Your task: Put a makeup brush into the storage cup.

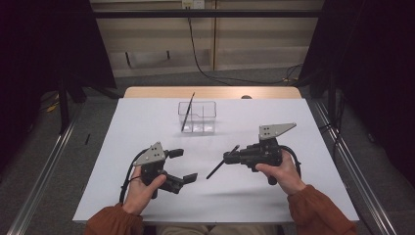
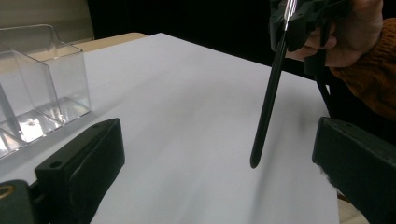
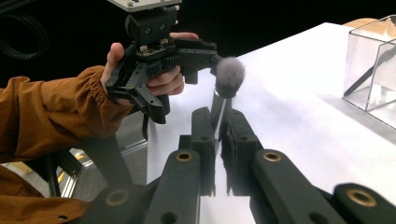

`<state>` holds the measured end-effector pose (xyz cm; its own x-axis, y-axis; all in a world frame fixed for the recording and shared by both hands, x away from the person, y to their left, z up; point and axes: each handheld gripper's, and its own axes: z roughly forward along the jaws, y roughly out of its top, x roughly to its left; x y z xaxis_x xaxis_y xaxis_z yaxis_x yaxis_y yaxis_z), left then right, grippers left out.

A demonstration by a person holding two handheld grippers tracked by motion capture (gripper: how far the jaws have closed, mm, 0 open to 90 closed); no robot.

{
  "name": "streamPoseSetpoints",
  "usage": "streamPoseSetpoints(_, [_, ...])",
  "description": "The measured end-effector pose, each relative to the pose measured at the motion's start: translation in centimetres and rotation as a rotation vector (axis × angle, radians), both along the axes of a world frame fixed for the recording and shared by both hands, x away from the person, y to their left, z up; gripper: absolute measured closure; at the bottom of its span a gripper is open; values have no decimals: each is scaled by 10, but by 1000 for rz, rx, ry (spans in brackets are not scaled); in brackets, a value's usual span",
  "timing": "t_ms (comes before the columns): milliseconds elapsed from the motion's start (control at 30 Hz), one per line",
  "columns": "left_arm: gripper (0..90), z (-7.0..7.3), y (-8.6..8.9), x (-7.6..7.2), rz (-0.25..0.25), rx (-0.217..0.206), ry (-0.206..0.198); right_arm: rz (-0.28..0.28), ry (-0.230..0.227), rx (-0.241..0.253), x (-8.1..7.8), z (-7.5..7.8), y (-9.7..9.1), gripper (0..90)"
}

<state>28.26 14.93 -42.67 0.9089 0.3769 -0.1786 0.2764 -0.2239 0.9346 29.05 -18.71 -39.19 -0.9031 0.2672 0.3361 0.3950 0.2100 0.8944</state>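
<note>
A makeup brush [image 1: 219, 167] with a thin black handle, silver ferrule and grey fluffy head [image 3: 229, 77] is pinched near its ferrule by my right gripper [image 1: 229, 157], which is shut on it above the white table. The handle [image 2: 268, 102] slants down, its tip just above the table. In the right gripper view the ferrule sits between the jaws of the right gripper [image 3: 219, 122]. My left gripper [image 1: 183, 165] hovers at the front left, open with nothing between its fingers; its jaws stand far apart in the left gripper view [image 2: 217, 172].
A clear plastic box [image 1: 204, 115] with compartments stands at the middle back of the white sheet [image 1: 147, 122]; a thin dark stick [image 1: 187, 112] leans in its left part. The box [image 2: 44, 88] shows at upper left in the left gripper view. Black curtains flank the table.
</note>
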Motion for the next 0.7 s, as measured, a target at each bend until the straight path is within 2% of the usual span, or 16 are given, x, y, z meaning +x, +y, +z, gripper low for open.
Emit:
streamPoseSetpoints(133, [25, 3, 1, 0, 28, 16, -26, 17, -5, -27, 4, 8, 2, 838])
streamPoseSetpoints(233, [30, 4, 1, 1, 44, 10, -47, 31, -6, -54, 7, 13, 5, 838])
streamPoseSetpoints(567, [28, 7, 0, 1, 27, 4, -35, 65, 14, -120, 14, 21, 13, 838])
streamPoseSetpoints(700, [28, 8, -2, 2, 14, 11, -38, 59, 20, -162, 18, 26, 16, 838])
